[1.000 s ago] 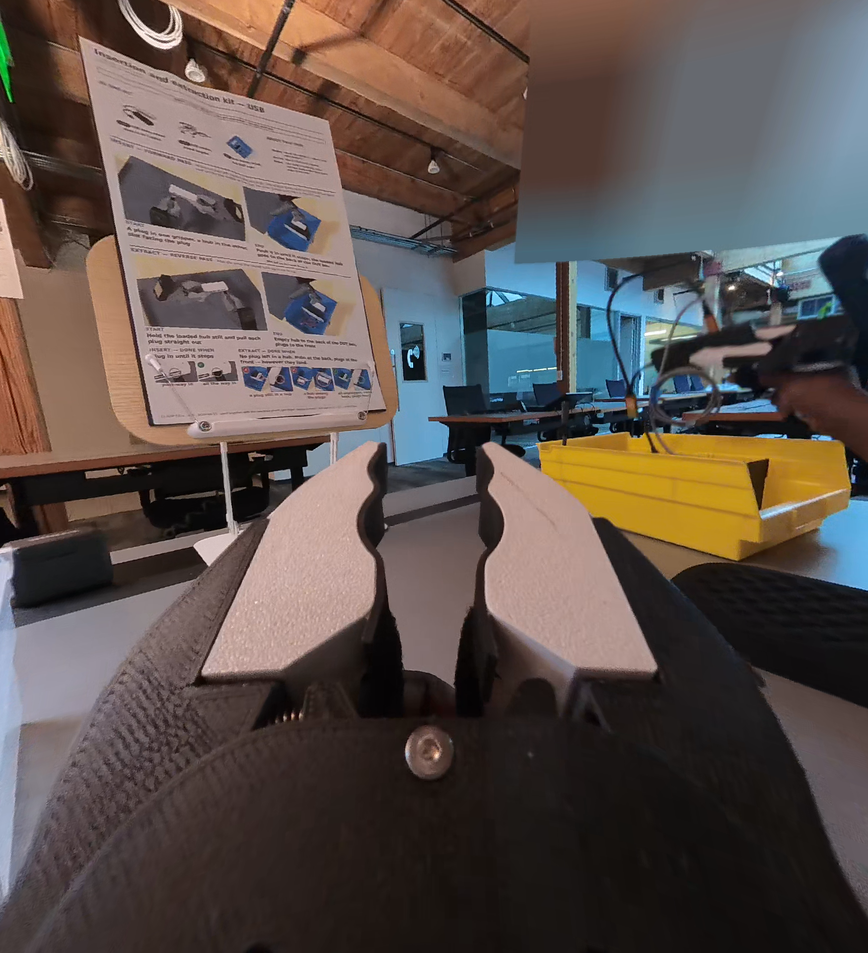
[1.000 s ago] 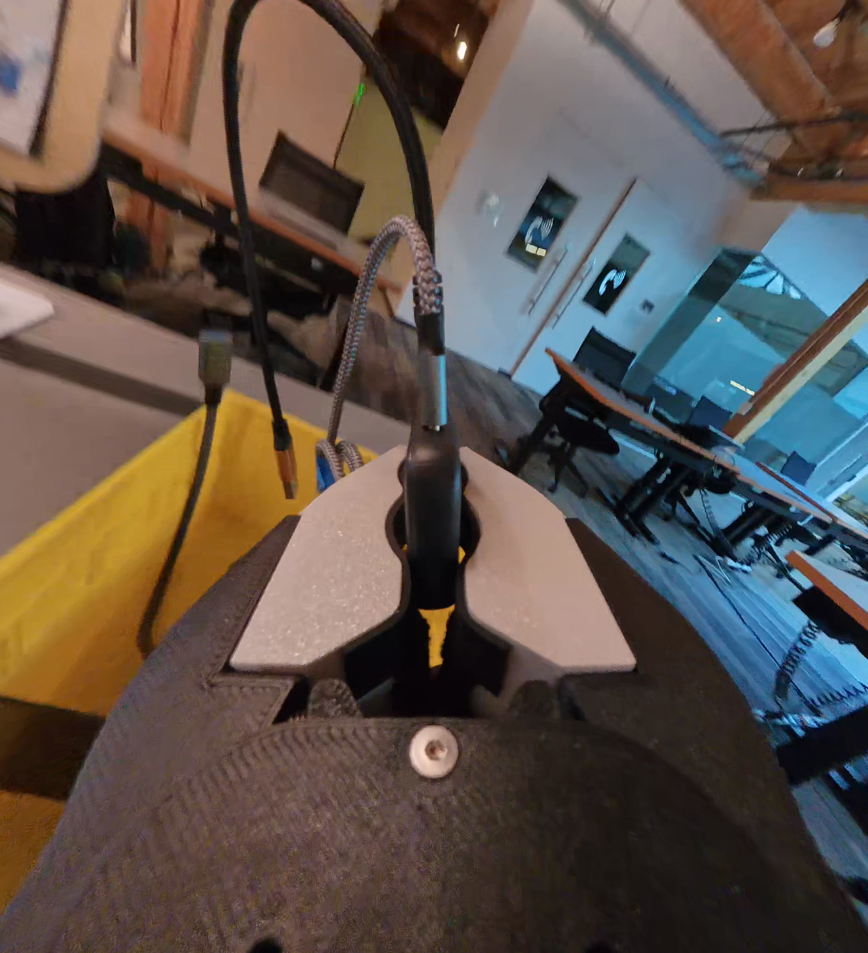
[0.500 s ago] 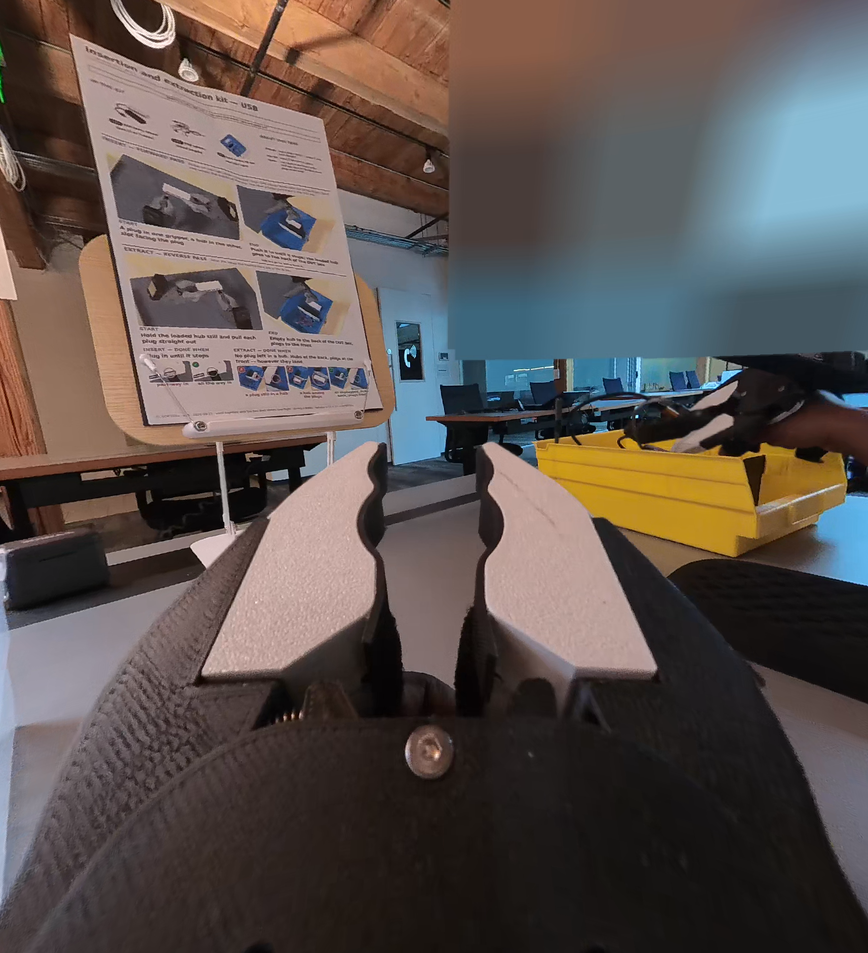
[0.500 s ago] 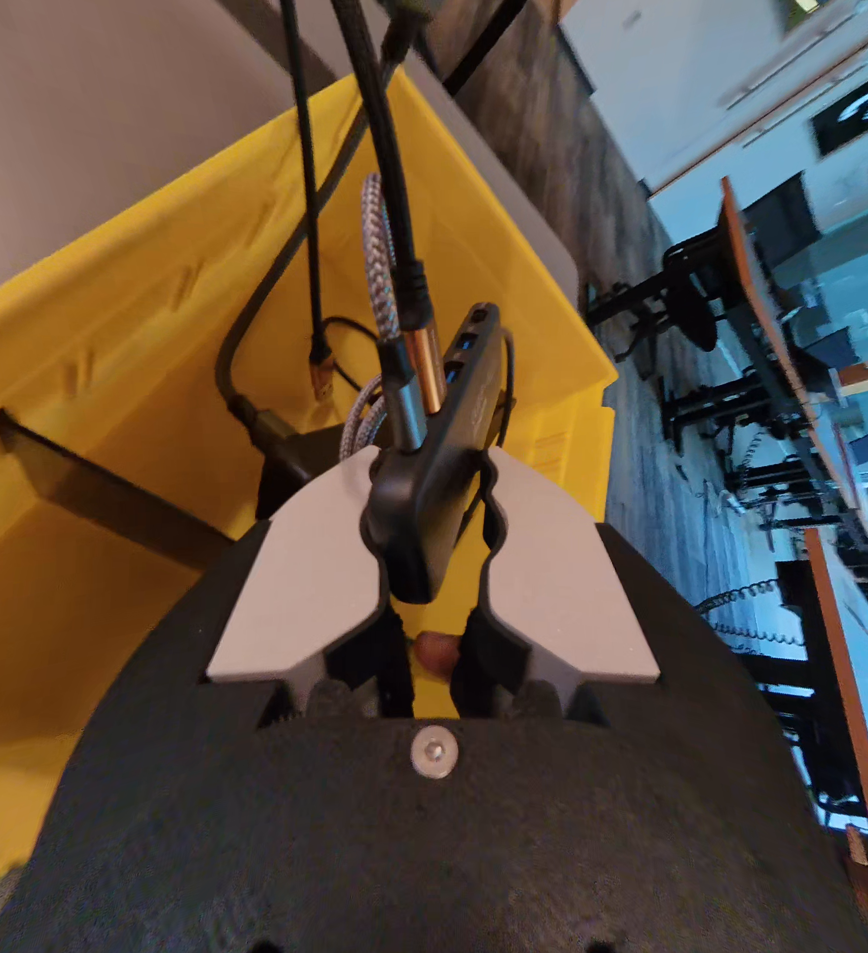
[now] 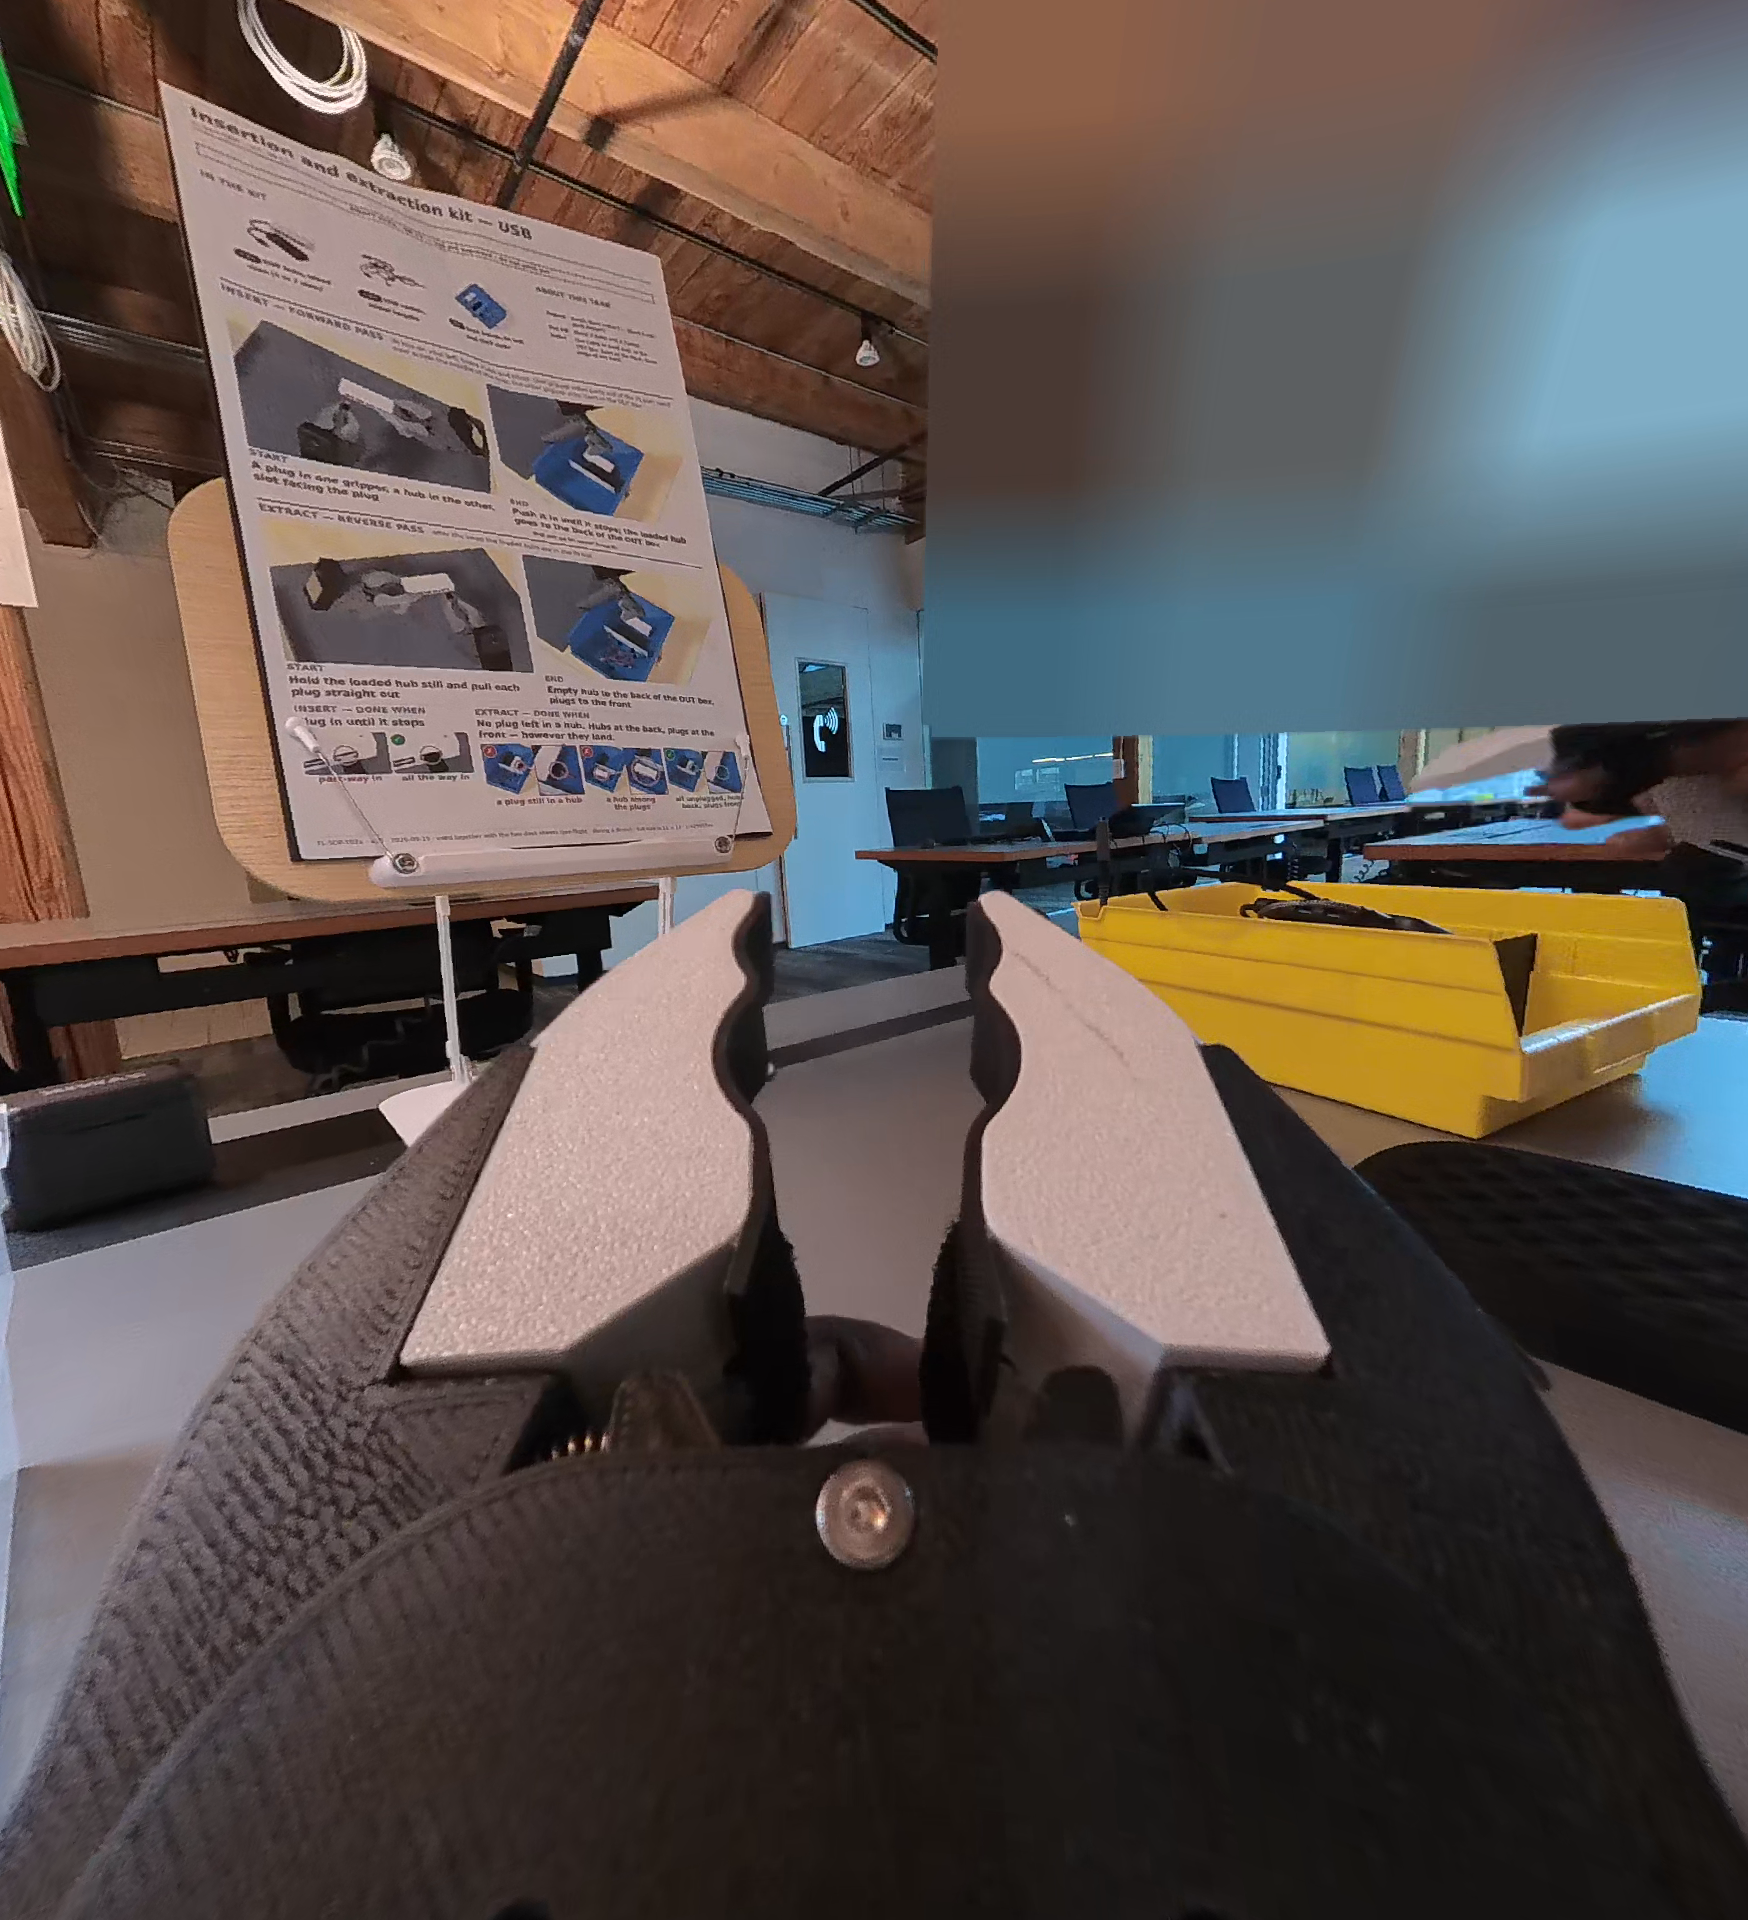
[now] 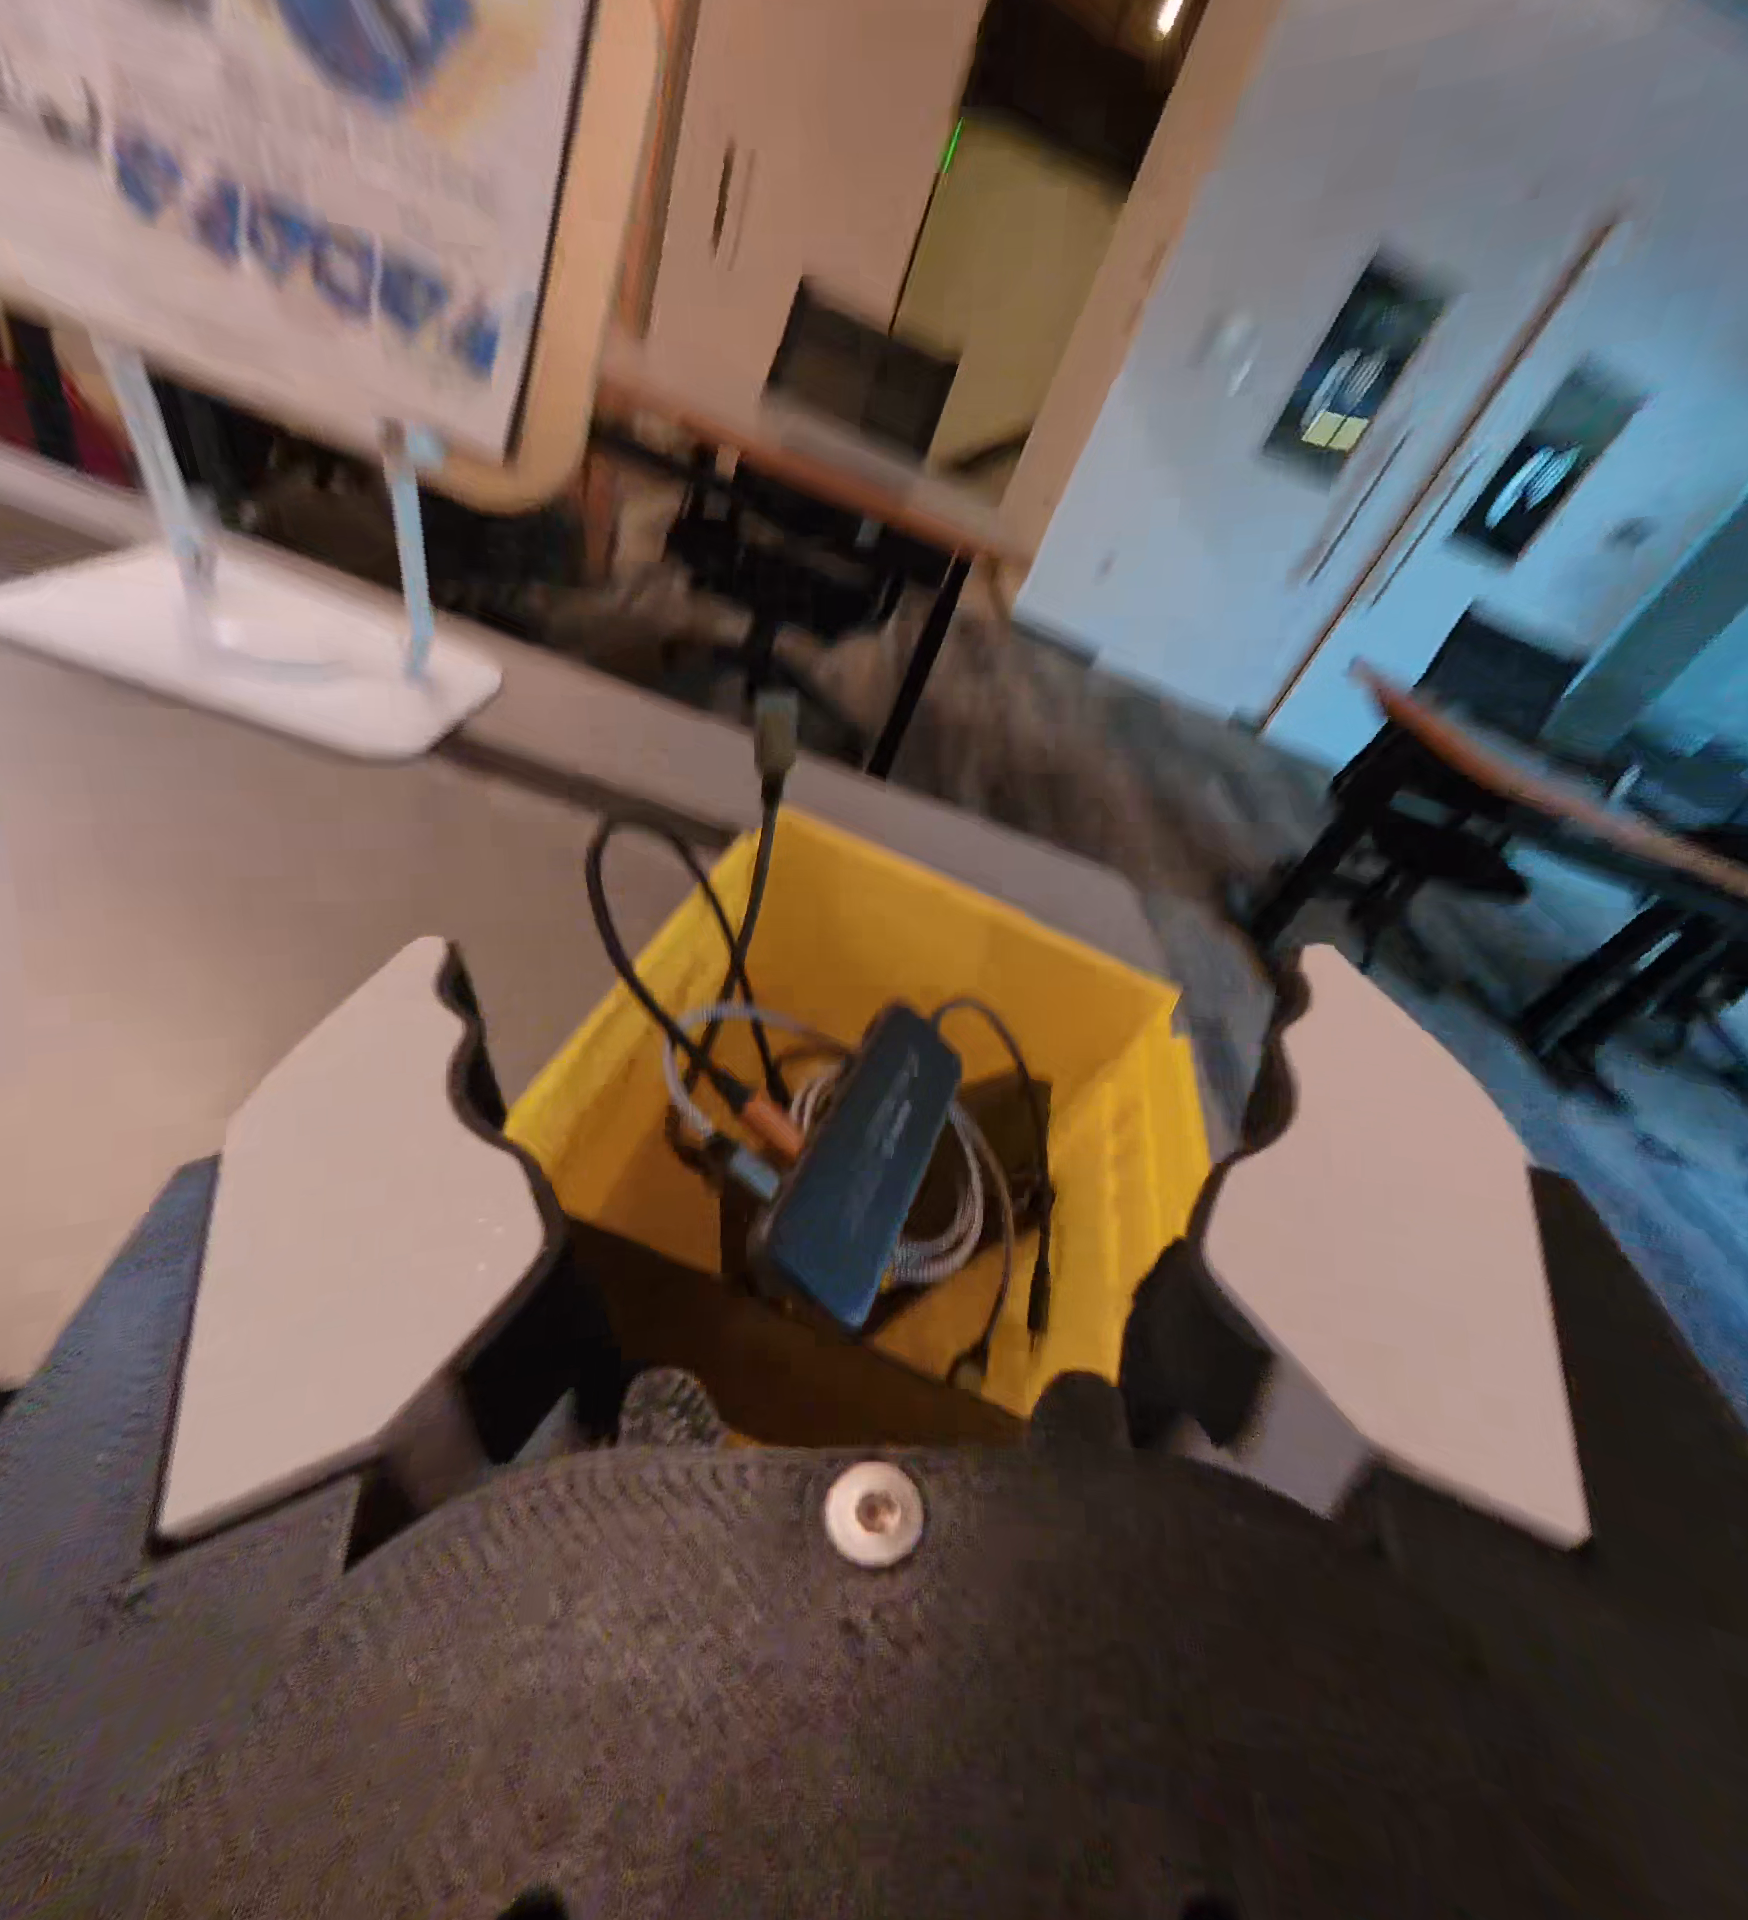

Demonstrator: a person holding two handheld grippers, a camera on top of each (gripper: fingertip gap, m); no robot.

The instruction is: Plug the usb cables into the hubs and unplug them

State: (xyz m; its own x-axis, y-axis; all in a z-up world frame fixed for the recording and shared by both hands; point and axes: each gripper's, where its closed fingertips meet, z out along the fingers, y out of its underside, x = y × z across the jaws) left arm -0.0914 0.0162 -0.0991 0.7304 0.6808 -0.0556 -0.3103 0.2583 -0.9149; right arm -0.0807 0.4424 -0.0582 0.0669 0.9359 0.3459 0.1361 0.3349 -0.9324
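The right tool (image 6: 865, 1049) hangs above the yellow bin (image 6: 1140, 1122) with its fingers spread wide and empty. A dark USB hub (image 6: 865, 1148) lies in the bin on coiled cables (image 6: 943, 1216), long axis running from near-left to far-right, plugs seated along its left edge. The left tool (image 5: 865, 977), narrowly parted and empty, rests low over the grey counter (image 5: 1732, 1101).

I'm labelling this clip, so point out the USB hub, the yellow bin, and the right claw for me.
USB hub (image 6: 865, 1169): right wrist view, on its dark flat top face.
Yellow bin (image 6: 963, 951): right wrist view, on its bare inner far wall.
Right claw (image 6: 865, 982): right wrist view, midway between its spread fingertips.
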